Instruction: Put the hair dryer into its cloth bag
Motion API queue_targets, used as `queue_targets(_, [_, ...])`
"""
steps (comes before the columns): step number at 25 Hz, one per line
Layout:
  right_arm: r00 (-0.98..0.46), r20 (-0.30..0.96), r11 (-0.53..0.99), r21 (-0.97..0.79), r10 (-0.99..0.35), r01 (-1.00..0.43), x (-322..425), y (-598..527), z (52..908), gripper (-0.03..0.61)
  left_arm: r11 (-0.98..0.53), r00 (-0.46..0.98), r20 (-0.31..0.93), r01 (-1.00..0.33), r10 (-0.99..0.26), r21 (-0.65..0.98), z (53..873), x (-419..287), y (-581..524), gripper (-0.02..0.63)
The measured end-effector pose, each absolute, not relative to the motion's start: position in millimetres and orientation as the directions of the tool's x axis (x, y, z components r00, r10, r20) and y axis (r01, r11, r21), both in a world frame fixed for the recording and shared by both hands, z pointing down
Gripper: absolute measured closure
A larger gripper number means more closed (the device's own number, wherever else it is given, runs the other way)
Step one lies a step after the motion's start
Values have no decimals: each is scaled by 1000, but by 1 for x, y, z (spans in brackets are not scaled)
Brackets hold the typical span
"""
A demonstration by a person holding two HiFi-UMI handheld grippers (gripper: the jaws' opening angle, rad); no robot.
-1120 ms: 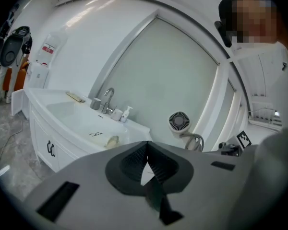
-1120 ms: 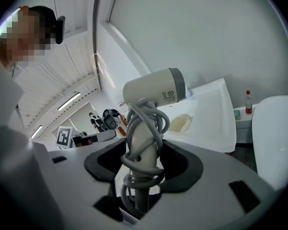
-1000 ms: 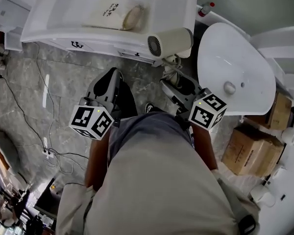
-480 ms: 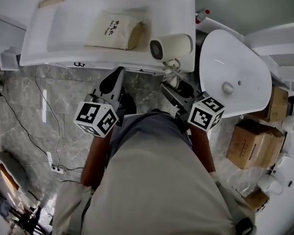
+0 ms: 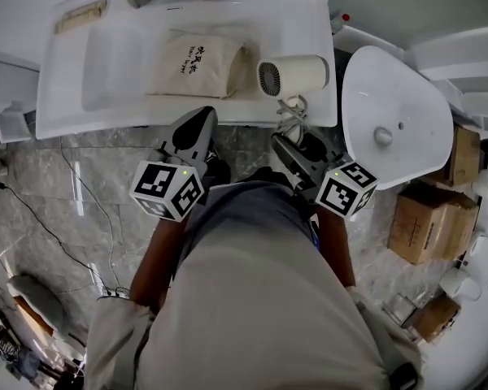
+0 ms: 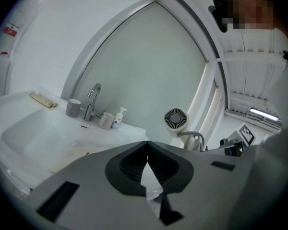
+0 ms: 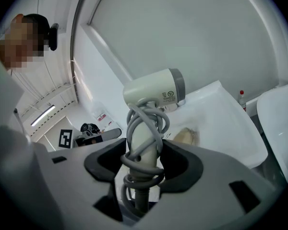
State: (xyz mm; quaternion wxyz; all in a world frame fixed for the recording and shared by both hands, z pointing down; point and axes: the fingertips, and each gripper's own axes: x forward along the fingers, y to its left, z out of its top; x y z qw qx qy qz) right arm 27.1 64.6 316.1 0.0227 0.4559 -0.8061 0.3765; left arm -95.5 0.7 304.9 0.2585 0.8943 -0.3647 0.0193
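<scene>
A white rectangular washbasin (image 5: 114,71) is seen at twelve o'clock. A beige cloth bag with black print (image 5: 197,62) is laid flat in it. At the bag's three o'clock, a cream hair dryer (image 5: 297,75) is pinched by its cord-wrapped handle in the right gripper (image 7: 144,157). The left gripper (image 6: 147,152) is pressed together, empty.

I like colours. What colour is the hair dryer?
The hair dryer is cream-white. It shows best in the right gripper view.

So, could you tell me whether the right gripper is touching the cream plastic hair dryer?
Touching: in the right gripper view, the right gripper clamps from both sides on the cord-wrapped handle of the cream plastic hair dryer.
</scene>
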Motion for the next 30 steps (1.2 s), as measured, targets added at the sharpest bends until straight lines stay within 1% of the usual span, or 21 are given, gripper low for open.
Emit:
queue_targets(6, [-541,391,242,-597,-745,-765,24,45,322,353,-604,718,285,-692,-636,396,323,-111,-29,606])
queue_targets(11, [-523,413,213,-595,-746,-775,27,35,328,353,-595,710,332,-703,-621,391,341,-115,-44,606])
queue_targets(22, [-533,433,193,-617,-727,-763,42,22,349,353,-600,695,425,-717,-580,354,378,-102,-55,604])
queue_targets(28, [-552,458,193,-621,-697,-760,56,11,359,353,-598,683,485,-723,-546,347,398,-81,-63,604])
queue_targets(30, [-556,464,194,-622,-689,-759,61,7,362,353,-602,670,501,-731,-547,321,403,-74,-66,604])
